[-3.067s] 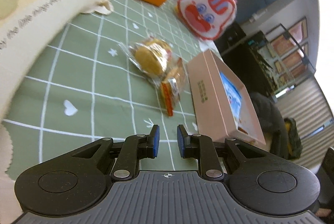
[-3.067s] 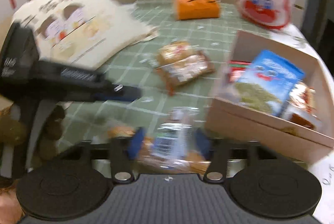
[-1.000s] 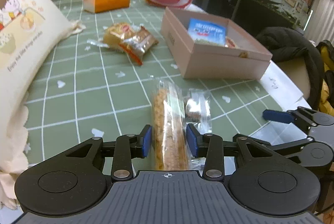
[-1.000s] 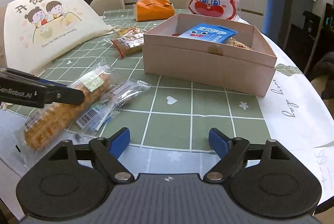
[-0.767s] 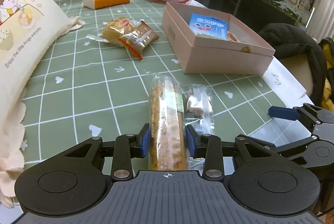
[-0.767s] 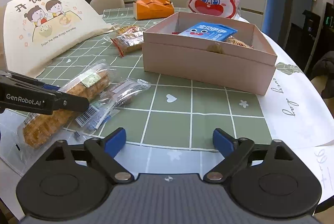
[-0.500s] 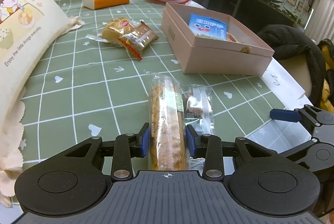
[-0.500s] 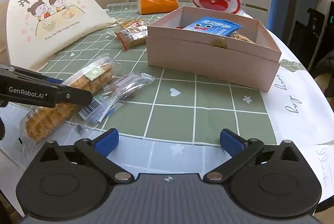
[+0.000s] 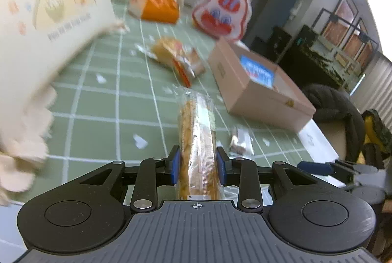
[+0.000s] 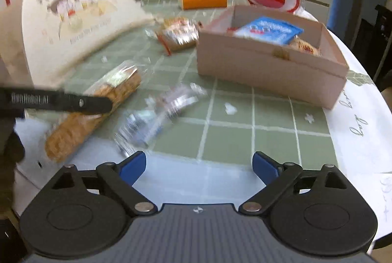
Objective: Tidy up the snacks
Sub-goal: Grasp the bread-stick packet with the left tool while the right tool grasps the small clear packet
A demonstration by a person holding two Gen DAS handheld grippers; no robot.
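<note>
Left hand-held gripper (image 9: 198, 165) pinched a long wrapped biscuit pack (image 9: 197, 140) above the worktop (image 9: 103, 101), short of the box (image 9: 257, 89); right hand-held gripper (image 10: 198, 166) was spread wide, holding nothing.

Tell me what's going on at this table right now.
A person is sorting snacks with a gripper in each hand. The left gripper has its jaws shut on a long wrapped biscuit pack, apparently held above the green checked tablecloth. The right gripper is open and holds nothing. A small clear packet lies on the cloth, and two more wrapped snacks lie further back. The pink box already holds a blue packet.
</note>
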